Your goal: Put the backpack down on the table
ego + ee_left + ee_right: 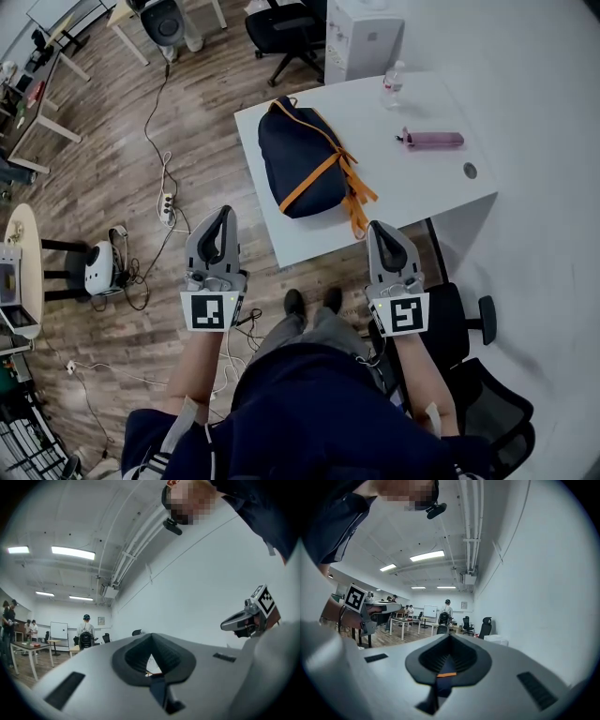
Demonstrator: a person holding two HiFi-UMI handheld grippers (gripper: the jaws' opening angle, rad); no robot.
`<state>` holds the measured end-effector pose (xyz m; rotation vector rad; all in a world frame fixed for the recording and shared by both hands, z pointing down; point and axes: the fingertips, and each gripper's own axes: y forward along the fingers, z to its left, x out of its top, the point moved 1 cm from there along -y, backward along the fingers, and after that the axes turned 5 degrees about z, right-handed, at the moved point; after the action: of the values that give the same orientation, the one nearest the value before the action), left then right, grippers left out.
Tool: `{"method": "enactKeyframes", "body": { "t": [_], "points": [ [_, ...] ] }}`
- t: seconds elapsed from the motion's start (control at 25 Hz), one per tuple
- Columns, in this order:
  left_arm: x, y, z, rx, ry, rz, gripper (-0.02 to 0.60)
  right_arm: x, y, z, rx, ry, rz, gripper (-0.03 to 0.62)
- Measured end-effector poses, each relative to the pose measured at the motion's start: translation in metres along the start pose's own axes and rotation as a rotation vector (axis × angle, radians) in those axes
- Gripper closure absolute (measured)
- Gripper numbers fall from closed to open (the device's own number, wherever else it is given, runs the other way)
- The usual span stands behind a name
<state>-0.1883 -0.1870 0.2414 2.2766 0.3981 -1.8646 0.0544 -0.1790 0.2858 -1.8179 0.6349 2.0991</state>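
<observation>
A navy backpack (300, 159) with orange trim and straps lies on the white table (422, 187), near its front left corner. My left gripper (223, 214) hangs over the floor, short of the table's edge and left of the backpack, its jaws shut and empty. My right gripper (380, 228) is just off the table's front edge, close to the backpack's orange straps, with its tips together and nothing in them. In the right gripper view a strip of navy and orange (447, 673) shows below the shut jaws (450, 637). The left gripper view shows its shut jaws (151, 637).
A water bottle (392, 84) and a pink case (433, 139) sit at the table's far side. A black office chair (473, 323) stands right beside me. Cables and a power strip (167, 206) lie on the wooden floor at left. People stand at distant desks.
</observation>
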Motion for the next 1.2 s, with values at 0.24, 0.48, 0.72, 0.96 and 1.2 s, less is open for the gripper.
{"method": "enactKeyframes", "body": {
  "t": [0.24, 0.48, 0.72, 0.96, 1.2],
  "points": [
    [-0.012, -0.023, -0.001, 0.036, -0.026, 0.016, 0.578, -0.005, -0.014, 0.001, -0.022, 0.009, 0.009, 0.594],
    [-0.024, -0.04, 0.005, 0.074, -0.034, 0.039, 0.578, -0.01, -0.028, 0.0, -0.056, 0.018, 0.017, 0.594],
    [-0.029, -0.051, 0.004, 0.087, -0.022, 0.047, 0.578, -0.014, -0.036, 0.0, -0.078, 0.016, 0.031, 0.597],
    [-0.032, -0.058, 0.002, 0.092, -0.02, 0.049, 0.578, -0.016, -0.041, -0.001, -0.103, 0.008, 0.039, 0.6],
    [-0.036, -0.058, -0.002, 0.088, -0.028, 0.056, 0.578, -0.017, -0.041, -0.002, -0.097, -0.007, 0.048, 0.6]
  ]
}}
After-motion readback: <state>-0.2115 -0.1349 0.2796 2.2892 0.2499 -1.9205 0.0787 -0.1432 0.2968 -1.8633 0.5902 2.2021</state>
